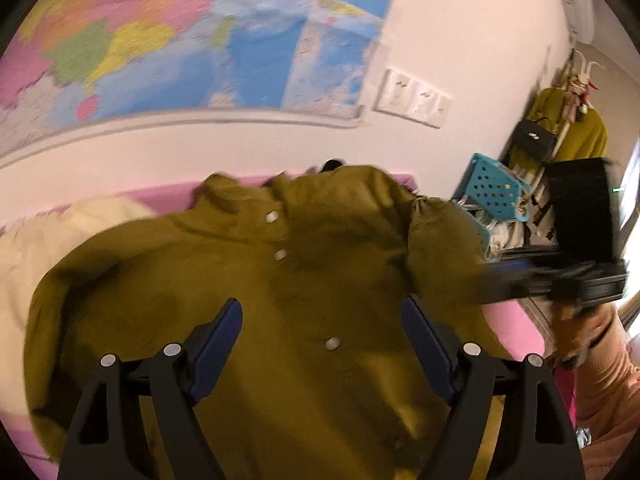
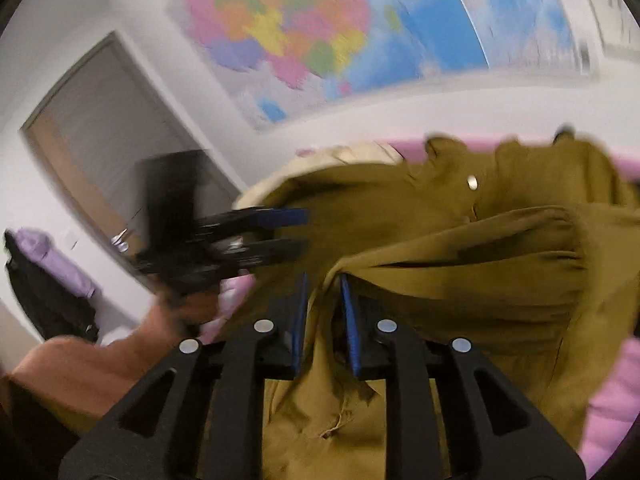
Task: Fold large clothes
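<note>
1. Olive jacket (image 1: 248, 280), front up, spread over the pink bed (image 1: 516, 332); collar toward the far edge by the wall, silver snaps (image 1: 272, 217) down the middle.
2. Cream bedding (image 1: 60, 232) under and beside its shoulder, toward the bed's far left corner.
3. Left gripper (image 1: 322, 344) above the jacket's middle, jaws wide apart, nothing between them.
4. Right gripper (image 2: 323, 312) near the bed's right edge, jaws narrowed onto a bunched fold of the sleeve (image 2: 460, 264), cloth pinched between the blue pads (image 2: 347, 320) and drawn up off the jacket's body.
5. Coloured map (image 1: 160, 32) on the wall behind the bed.
6. Blue basket (image 1: 494, 188) off the bed's far right corner.
</note>
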Action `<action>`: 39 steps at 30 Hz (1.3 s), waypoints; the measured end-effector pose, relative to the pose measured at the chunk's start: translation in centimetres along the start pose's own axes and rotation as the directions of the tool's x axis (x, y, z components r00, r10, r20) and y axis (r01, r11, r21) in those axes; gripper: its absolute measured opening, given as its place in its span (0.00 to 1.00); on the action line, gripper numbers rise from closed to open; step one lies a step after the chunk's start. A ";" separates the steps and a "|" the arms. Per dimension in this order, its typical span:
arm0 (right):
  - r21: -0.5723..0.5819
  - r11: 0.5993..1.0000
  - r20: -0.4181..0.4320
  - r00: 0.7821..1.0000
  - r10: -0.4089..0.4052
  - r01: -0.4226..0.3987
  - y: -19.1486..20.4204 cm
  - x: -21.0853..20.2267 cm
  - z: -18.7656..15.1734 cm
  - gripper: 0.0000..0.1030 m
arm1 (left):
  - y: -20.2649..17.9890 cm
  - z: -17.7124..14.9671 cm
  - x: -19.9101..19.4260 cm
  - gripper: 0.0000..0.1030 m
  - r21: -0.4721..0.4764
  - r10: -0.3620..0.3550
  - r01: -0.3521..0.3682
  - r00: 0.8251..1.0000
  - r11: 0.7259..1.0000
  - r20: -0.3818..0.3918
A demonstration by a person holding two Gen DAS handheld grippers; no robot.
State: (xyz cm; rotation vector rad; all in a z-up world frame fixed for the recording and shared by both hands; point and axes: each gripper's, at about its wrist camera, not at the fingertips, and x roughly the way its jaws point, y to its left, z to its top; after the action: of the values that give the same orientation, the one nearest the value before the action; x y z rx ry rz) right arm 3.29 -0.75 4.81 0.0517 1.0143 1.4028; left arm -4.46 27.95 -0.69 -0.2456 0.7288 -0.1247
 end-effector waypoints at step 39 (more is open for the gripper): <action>0.395 0.862 0.136 0.907 -0.398 0.319 -21.0 -8.8 -5.5 0.07 | 4.2 -0.8 5.2 0.83 0.130 0.147 -0.119 0.960 0.984 -0.237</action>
State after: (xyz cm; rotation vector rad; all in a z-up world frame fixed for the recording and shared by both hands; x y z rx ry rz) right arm 17.71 -15.81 -5.77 0.2686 1.0301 0.8327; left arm -1.01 30.81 -5.67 -0.0705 0.9792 -0.0689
